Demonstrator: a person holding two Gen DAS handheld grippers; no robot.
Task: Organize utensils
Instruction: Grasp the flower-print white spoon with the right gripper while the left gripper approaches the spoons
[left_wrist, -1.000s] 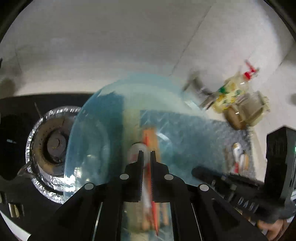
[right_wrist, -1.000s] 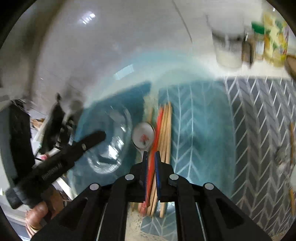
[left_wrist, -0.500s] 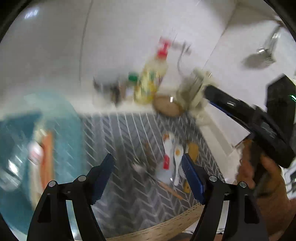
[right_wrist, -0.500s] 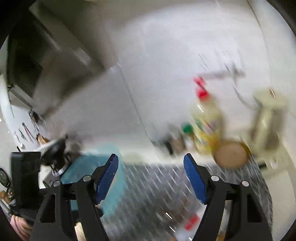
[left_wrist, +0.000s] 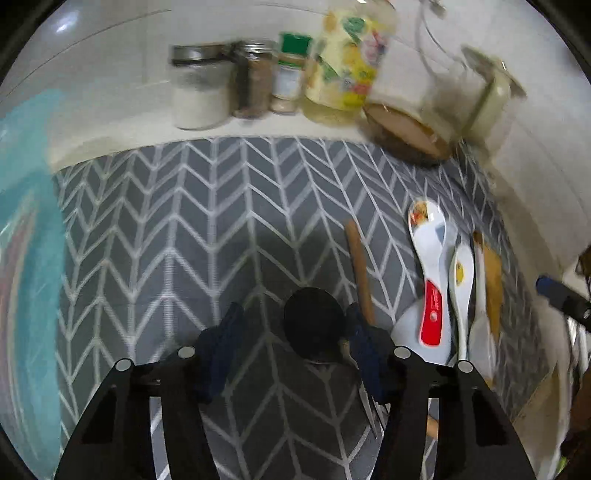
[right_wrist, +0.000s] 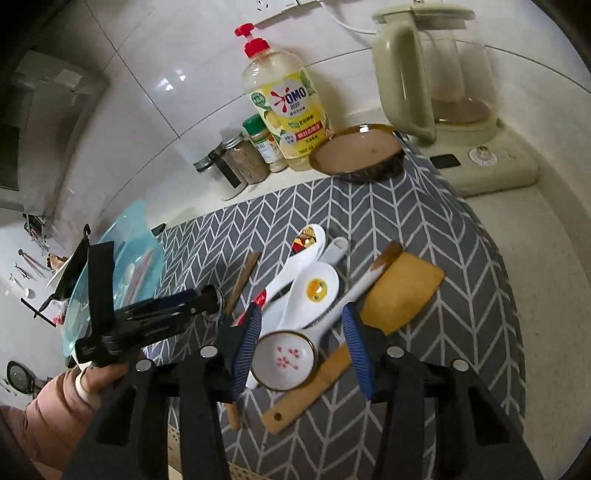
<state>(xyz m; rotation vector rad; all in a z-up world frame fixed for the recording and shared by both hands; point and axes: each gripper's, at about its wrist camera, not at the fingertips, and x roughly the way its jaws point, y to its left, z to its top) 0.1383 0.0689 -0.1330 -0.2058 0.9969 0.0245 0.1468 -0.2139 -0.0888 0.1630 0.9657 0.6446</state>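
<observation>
Both the left gripper (left_wrist: 291, 347) and the right gripper (right_wrist: 301, 345) are held with fingers wide and empty over the grey mat (right_wrist: 388, 229), the utensil pile (right_wrist: 314, 288) being seen at twelve o'clock of the right fingers, the blue tray (right_wrist: 122, 258) at ten o'clock.

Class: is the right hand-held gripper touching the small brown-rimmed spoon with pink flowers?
Cannot tell. In the right wrist view the right hand-held gripper is open, its fingers framing the spoon bowl, but contact is unclear.
</observation>
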